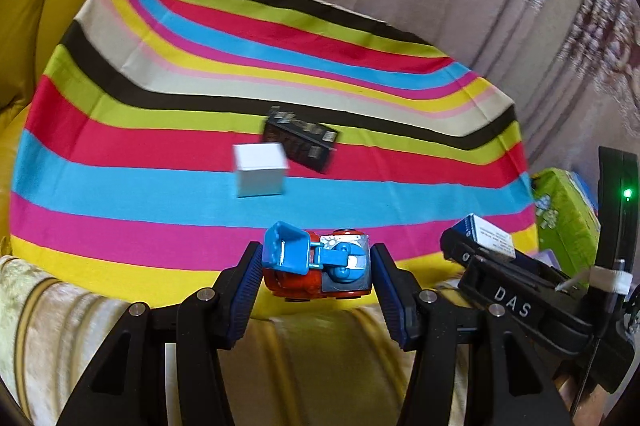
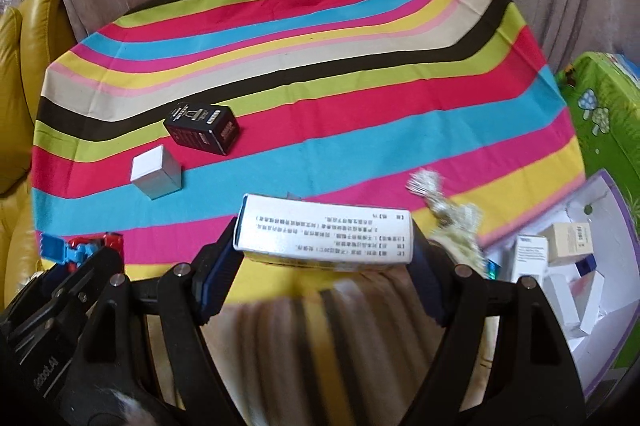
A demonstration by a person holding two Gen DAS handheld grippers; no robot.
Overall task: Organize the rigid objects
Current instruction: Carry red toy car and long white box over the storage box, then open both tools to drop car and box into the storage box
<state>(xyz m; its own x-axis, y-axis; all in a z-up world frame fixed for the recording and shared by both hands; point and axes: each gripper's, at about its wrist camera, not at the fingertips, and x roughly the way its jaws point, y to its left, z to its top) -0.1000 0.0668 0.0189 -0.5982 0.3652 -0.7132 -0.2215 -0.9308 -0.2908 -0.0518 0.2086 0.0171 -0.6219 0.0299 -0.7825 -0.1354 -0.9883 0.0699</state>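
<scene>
The left gripper clamps a red-and-blue toy truck while the right gripper grips a white medicine box above the striped cloth.

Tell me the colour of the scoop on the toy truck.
Blue scoop; the toy truck is red. Left wrist view shows it best.

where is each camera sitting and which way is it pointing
Left wrist: rides on the left tool, looking forward over the striped cloth; its own fingers clamp a toy truck, and the right tool shows at right.
Right wrist: rides on the right tool, facing the same cloth; its fingers clamp a printed box, with the left tool at lower left.
Shared: white cube, black box, both held things.
</scene>
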